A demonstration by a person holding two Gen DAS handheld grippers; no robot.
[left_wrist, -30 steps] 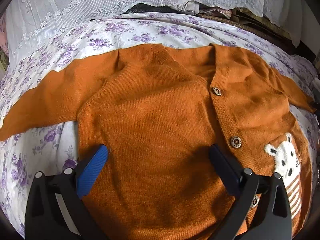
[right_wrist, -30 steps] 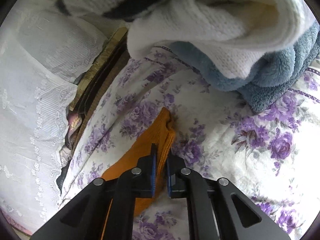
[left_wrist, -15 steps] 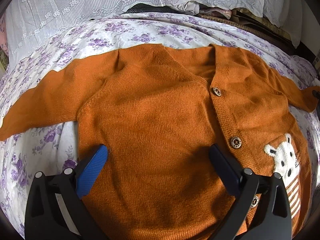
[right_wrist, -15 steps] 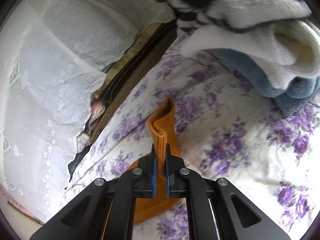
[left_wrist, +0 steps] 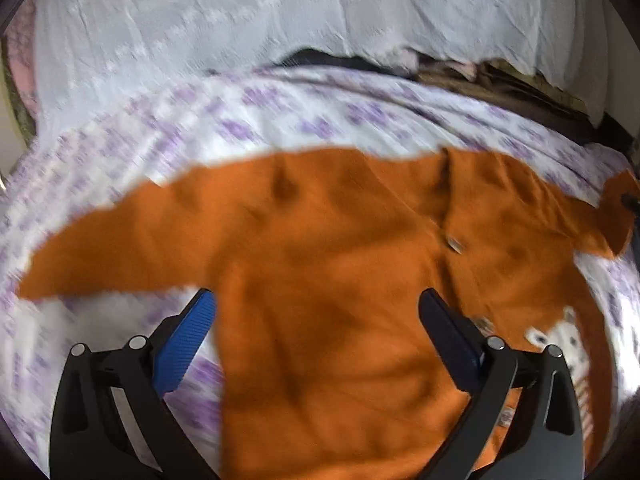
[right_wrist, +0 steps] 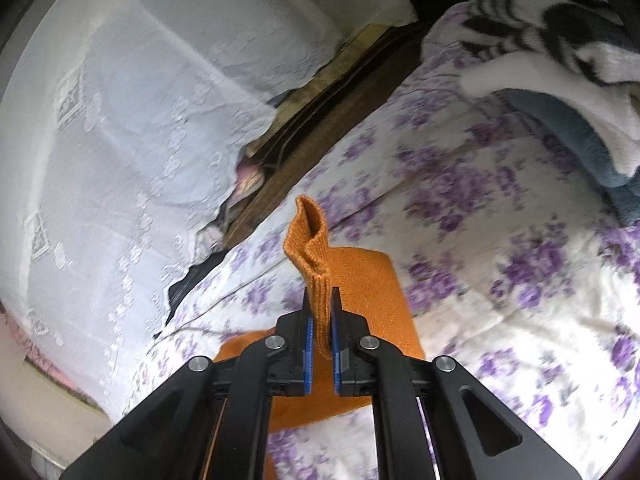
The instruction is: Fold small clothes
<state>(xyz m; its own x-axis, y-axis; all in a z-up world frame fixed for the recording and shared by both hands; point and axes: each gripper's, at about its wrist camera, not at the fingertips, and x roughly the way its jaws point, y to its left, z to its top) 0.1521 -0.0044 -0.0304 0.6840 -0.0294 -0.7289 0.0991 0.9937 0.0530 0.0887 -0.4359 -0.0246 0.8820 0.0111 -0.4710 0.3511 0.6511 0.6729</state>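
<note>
No legible txt anywhere.

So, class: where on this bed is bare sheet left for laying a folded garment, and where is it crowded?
Free: floral sheet between the orange cardigan sleeve and the pile of knits; also the strip between cardigan and lace curtain. Crowded: that pile's corner.

cardigan (left_wrist: 340,264): orange knitted cloth, matt; ribbed cuff (right_wrist: 318,280) pinched between the right jaws
bed sheet (right_wrist: 500,288): thin smooth cloth, purple flower print
curtain (right_wrist: 120,120): white lace, sheer
right gripper (right_wrist: 320,312): matt black plastic, blue ribbed pads, bright metal pins
folded clothes (right_wrist: 560,92): fluffy fleece beyond the jaws
</note>
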